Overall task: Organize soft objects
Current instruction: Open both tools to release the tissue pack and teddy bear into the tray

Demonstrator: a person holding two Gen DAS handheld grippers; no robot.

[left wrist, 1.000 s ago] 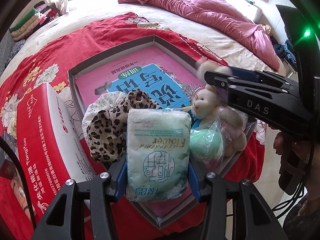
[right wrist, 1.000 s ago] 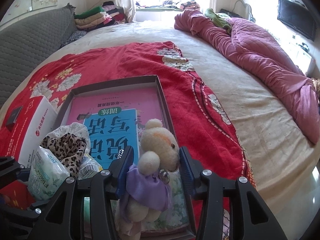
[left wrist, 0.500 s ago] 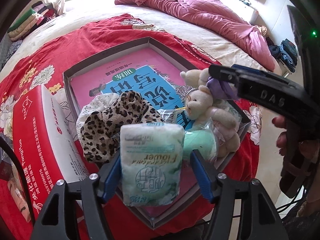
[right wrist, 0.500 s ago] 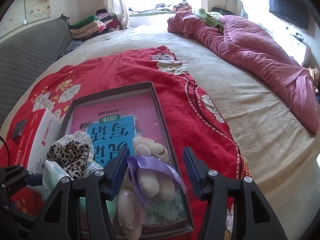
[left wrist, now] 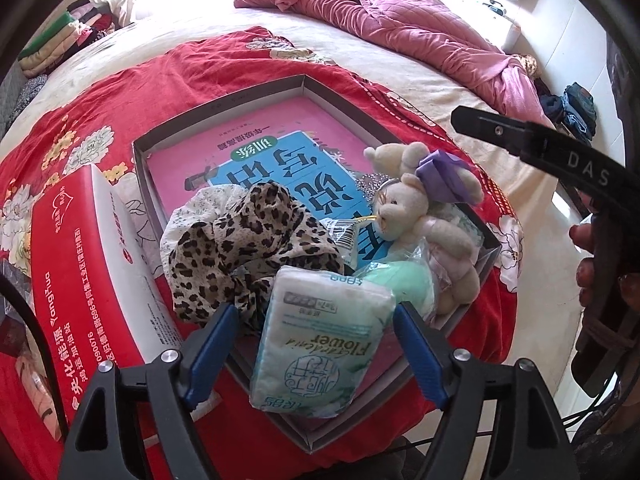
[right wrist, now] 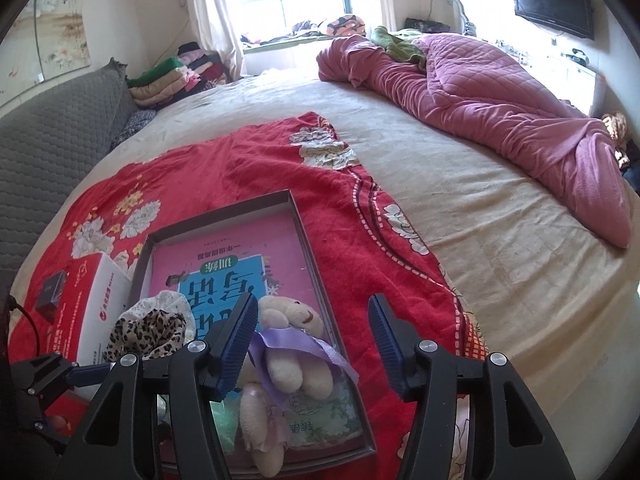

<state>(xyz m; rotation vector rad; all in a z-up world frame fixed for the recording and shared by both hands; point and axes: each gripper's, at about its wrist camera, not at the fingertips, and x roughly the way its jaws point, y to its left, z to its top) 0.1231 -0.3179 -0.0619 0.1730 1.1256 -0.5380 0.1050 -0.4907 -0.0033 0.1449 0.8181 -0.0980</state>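
A shallow grey tray (left wrist: 224,108) on the bed holds a pink and blue book (left wrist: 260,152), a leopard-print cloth (left wrist: 248,240), a cream teddy bear (left wrist: 416,208) with a purple bow, and a green soft item in plastic (left wrist: 400,280). A white and green tissue pack (left wrist: 320,344) leans at the tray's near corner. My left gripper (left wrist: 316,348) stands around it with its jaws opening, and neither pad touches it. In the right wrist view my right gripper (right wrist: 312,340) hangs open above the teddy bear (right wrist: 288,320), which lies loose in the tray (right wrist: 312,256).
A red and white carton (left wrist: 80,264) lies against the tray's left side on a red floral blanket (left wrist: 160,80). A pink quilt (right wrist: 500,92) is heaped at the far right of the bed. Folded clothes (right wrist: 168,76) and a grey padded headboard (right wrist: 52,132) are at the far left.
The left jaws spread and let go of the tissue pack, which tipped forward into the tray. The right jaws opened, left the teddy bear lying in the tray, and the gripper lifted away.
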